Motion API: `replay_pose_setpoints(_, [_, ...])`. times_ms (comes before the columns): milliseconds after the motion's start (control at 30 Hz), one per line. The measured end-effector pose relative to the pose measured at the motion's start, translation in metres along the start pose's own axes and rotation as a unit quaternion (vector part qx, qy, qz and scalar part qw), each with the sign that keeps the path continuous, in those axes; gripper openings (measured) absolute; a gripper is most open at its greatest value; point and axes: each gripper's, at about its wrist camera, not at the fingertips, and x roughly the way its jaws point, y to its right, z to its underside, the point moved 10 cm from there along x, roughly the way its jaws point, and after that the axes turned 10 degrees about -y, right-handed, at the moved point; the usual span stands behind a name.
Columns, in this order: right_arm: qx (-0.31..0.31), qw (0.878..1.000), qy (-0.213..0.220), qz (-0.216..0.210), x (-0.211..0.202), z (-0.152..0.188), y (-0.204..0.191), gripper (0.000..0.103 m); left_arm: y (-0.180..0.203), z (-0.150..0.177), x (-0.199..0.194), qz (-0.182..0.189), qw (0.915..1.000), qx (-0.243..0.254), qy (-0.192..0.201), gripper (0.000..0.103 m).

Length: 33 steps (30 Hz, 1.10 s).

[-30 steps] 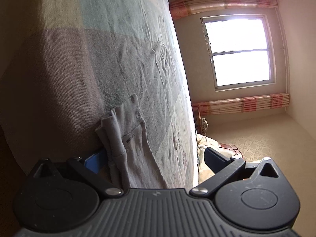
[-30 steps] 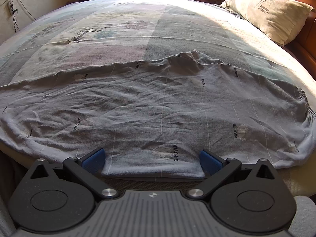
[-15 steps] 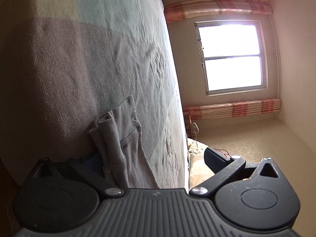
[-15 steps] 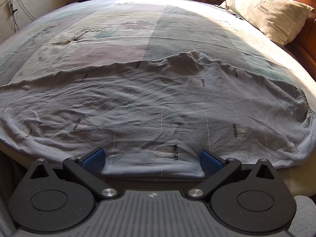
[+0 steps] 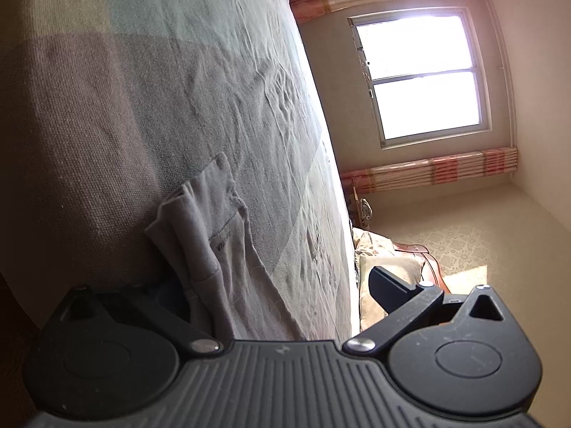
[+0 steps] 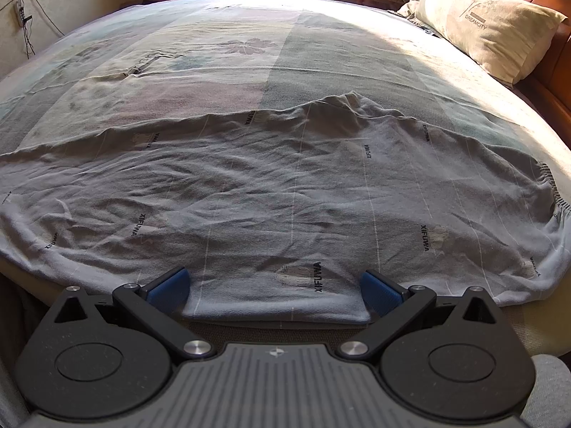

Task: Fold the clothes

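Both hand-held grippers stand spread: the right hand-held gripper (image 6: 274,289) straddles the near hem of the grey garment (image 6: 285,192), pinching nothing, and the left hand-held gripper (image 5: 282,285) is open beside a bunched end of the same cloth (image 5: 214,235). The garment lies flat across the bed (image 6: 214,53), its near edge drooping over the side. It looks thin, limp and light (knit, likely stretchy), so a hem or corner seems the best hold. Only the right view shows the whole spread and the pillow (image 6: 489,21); only the left shows the window (image 5: 421,75).
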Motion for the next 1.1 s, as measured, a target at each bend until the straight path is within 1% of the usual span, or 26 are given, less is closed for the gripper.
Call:
replay_pose_setpoints(100, [0.001,1.000,0.001,0.001,0.000,0.000,0.000,0.103,0.014,-0.006,0.004,-0.009,0.9997,0.021,-0.001,0.102])
replay_pose_setpoints(167, [0.001,1.000,0.002,0.001,0.000,0.000,0.000,0.103,0.014,-0.007,0.009,-0.026,0.9992,0.028,-0.011,0.102])
replay_pose_setpoints(233, [0.001,1.000,0.003,0.001,0.000,0.000,-0.001,0.103,0.002,-0.007,0.015,-0.054,0.9981,0.016,-0.023,0.102])
replay_pose_setpoints(433, [0.001,1.000,0.004,0.000,0.000,0.000,-0.001,0.103,-0.004,-0.008,0.010,-0.036,0.9992,0.005,-0.015,0.102])
replay_pose_setpoints(733, [0.000,1.000,0.005,0.001,0.000,0.000,-0.001,0.103,-0.009,-0.008,0.007,-0.040,0.9991,-0.008,-0.006,0.102])
replay_pose_setpoints(867, [0.000,1.000,0.005,0.001,0.000,0.000,-0.001,0.103,-0.011,-0.009,0.006,-0.032,0.9994,-0.014,-0.006,0.102])
replay_pose_setpoints(933, [0.000,1.000,0.005,0.001,0.000,0.000,0.000,0.103,-0.013,-0.011,0.005,-0.024,0.9993,-0.027,-0.002,0.102])
replay_pose_setpoints(1000, [0.001,1.000,0.005,0.001,0.000,0.000,0.000,0.103,-0.018,-0.013,0.002,-0.006,0.9984,-0.054,0.014,0.102])
replay_pose_setpoints(1100, [0.001,1.000,0.005,0.002,0.000,0.000,0.000,0.103,-0.027,-0.016,-0.003,0.024,0.9941,-0.099,0.037,0.102])
